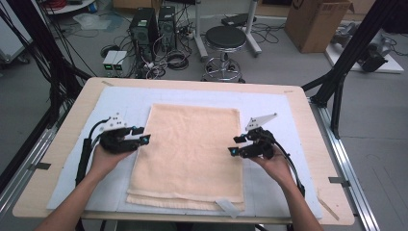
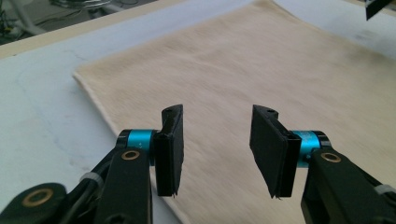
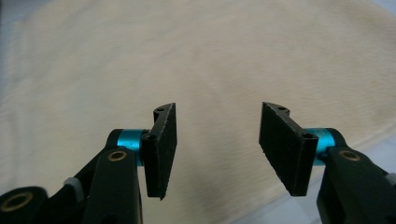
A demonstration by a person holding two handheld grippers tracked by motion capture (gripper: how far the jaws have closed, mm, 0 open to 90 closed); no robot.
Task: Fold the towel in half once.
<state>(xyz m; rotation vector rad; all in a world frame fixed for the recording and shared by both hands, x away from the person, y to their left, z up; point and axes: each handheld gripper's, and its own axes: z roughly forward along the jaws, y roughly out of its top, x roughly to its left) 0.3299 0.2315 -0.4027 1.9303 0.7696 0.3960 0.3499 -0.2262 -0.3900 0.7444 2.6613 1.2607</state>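
A folded peach towel (image 1: 190, 151) lies flat on the white mat (image 1: 115, 98), its folded layers showing along the near edge. My left gripper (image 1: 143, 135) hovers at the towel's left edge, pointing right. In the left gripper view the left gripper (image 2: 216, 149) stands open over the towel (image 2: 261, 70) with nothing between its jaws. My right gripper (image 1: 235, 145) is at the towel's right edge, pointing left. The right gripper view has the right gripper (image 3: 215, 149) open above the towel (image 3: 196, 60), empty too.
The mat covers a wooden table (image 1: 72, 125). A small white tag (image 1: 228, 207) lies at the towel's near right corner. On the floor beyond the table are a black stool (image 1: 224, 44), computer towers (image 1: 144, 29) with cables, and a cardboard box (image 1: 315, 21).
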